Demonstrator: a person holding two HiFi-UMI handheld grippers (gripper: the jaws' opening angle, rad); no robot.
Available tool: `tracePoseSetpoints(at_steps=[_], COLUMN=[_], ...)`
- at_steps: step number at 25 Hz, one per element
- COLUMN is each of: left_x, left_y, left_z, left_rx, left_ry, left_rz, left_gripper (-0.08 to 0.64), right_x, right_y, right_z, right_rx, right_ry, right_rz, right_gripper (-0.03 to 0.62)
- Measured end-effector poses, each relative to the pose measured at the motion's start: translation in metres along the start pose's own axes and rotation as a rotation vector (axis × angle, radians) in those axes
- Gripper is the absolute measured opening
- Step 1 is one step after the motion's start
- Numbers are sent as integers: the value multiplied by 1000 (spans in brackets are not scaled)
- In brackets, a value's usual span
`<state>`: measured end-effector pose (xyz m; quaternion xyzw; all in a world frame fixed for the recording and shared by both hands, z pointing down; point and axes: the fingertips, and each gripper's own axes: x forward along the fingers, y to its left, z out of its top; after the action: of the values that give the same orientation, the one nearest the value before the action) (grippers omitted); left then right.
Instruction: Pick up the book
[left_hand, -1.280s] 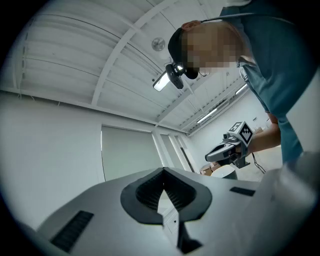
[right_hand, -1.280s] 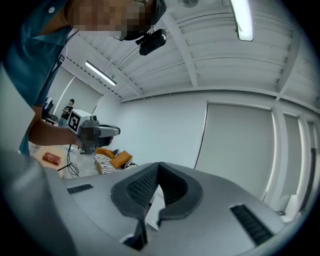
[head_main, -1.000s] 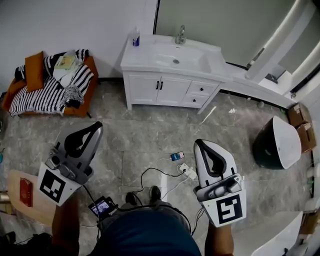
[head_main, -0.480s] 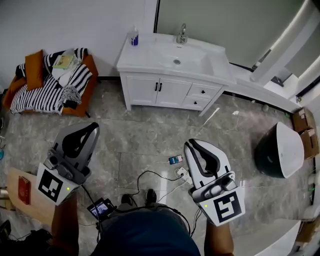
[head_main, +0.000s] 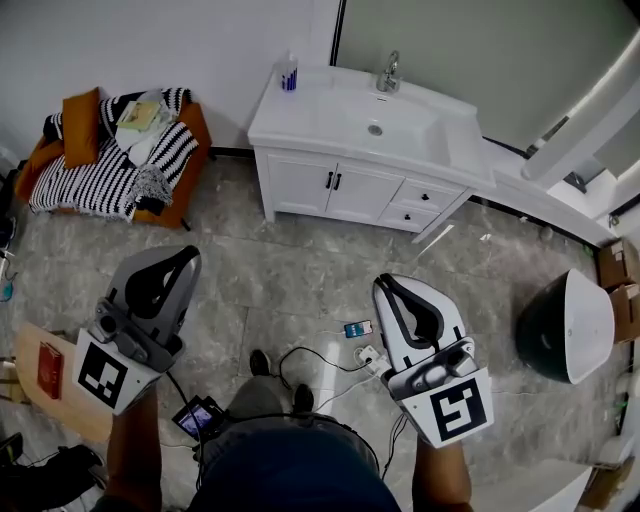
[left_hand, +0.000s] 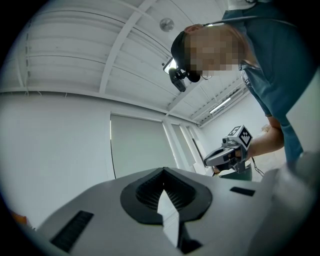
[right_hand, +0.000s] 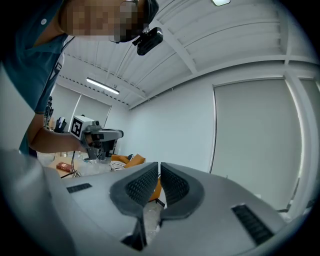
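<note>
A small red book (head_main: 50, 368) lies on a low wooden table (head_main: 62, 412) at the far left, behind my left gripper's marker cube; the right gripper view shows the book (right_hand: 64, 166) too. Another thin book (head_main: 138, 115) rests on the sofa. My left gripper (head_main: 190, 252) hangs above the floor, well clear of both books, its jaws shut and empty (left_hand: 163, 170). My right gripper (head_main: 383, 283) hovers over the floor tiles at mid-right. Its jaws (right_hand: 158, 165) are shut, with a hairline slit and nothing between them. Each gripper view shows the other gripper held level.
A white vanity with a sink (head_main: 370, 130) stands against the far wall. An orange sofa with a striped blanket (head_main: 110, 170) is at the back left. Cables, a phone (head_main: 356, 328) and a power strip lie on the floor between the grippers. A dark round basin (head_main: 560, 325) sits at right.
The head view has swung left, so sofa and vanity sit further right in the picture. Both grippers travelled with the person across the floor. The jaws look unchanged.
</note>
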<state>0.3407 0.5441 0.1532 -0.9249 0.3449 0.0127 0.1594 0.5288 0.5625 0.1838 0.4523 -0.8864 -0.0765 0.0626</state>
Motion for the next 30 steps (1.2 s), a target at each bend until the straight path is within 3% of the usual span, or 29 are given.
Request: tracePoseSetpoints(at_steps=[3,14,21,30], left_x=[9,34,38,90], left_y=[25,121,144,167], left_z=[-6,-44,-63,-80], left_rx=[18,-28,-36,-36], left_ry=[-33,-29,-42,-20], left_rz=[-5,-102,-114,-105], left_gripper=[3,3,3,3], right_x=[23,118,143,178], right_y=[-4,-16,-16,-69], right_z=[0,4,-4,-9], right_rx=[-5,0,-6,-8], right_ry=[4,27,34,19], right_rz=[-12,-110,-127,-113], right_gripper=[25,25,25,25])
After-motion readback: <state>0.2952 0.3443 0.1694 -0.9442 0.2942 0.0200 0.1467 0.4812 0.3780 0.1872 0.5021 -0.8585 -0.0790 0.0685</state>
